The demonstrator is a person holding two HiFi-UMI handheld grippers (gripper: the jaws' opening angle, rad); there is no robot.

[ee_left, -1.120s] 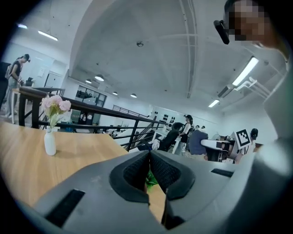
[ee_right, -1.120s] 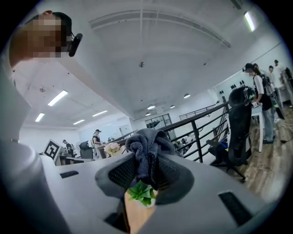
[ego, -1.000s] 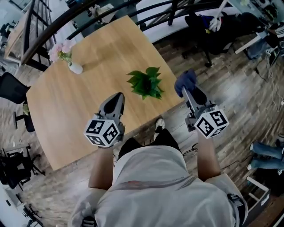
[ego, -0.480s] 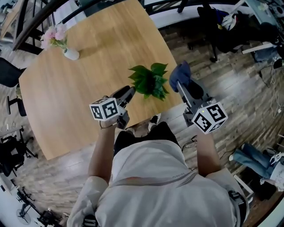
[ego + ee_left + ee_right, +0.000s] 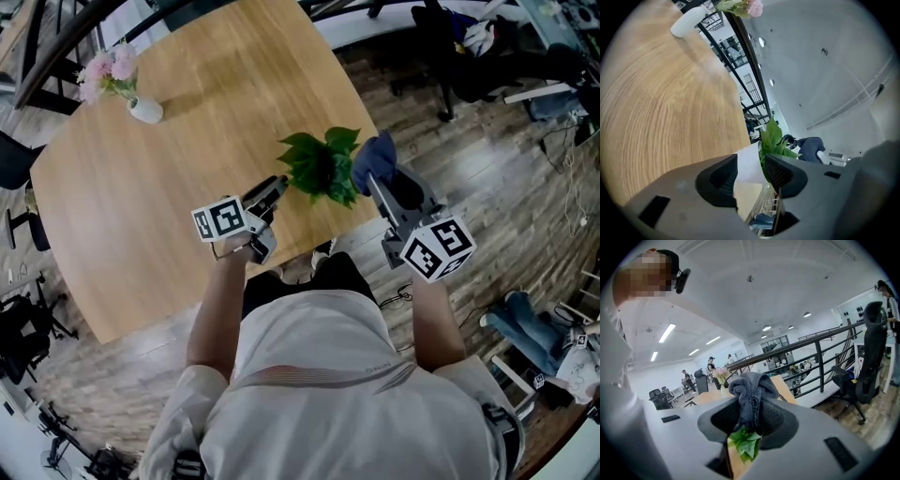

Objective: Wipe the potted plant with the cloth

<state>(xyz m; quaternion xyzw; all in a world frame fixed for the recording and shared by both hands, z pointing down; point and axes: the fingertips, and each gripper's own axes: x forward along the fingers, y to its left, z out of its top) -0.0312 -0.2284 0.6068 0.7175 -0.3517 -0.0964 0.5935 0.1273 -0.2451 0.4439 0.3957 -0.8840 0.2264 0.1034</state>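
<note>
The potted plant (image 5: pixel 323 167), green leaves in a white pot (image 5: pixel 749 165), stands near the wooden table's (image 5: pixel 141 206) front right edge. My left gripper (image 5: pixel 274 190) lies on its side just left of the plant. Its jaws are opening, and in the left gripper view (image 5: pixel 750 171) the pot shows in the gap between them, with the pads apart from it. My right gripper (image 5: pixel 373 180) is shut on a bunched dark blue cloth (image 5: pixel 375 156) that hangs against the plant's right side. In the right gripper view the cloth (image 5: pixel 751 394) sticks out of the jaws above a few leaves (image 5: pixel 746 442).
A small white vase of pink flowers (image 5: pixel 141 108) stands at the table's far left corner. Black railings (image 5: pixel 56 47) run behind the table. Office chairs (image 5: pixel 450 56) stand on the wood floor at the right. The table edge lies just below the plant.
My left gripper has dropped toward the table, rolled onto its side and moved right, up to the pot. My right gripper has carried the cloth left, up against the leaves.
</note>
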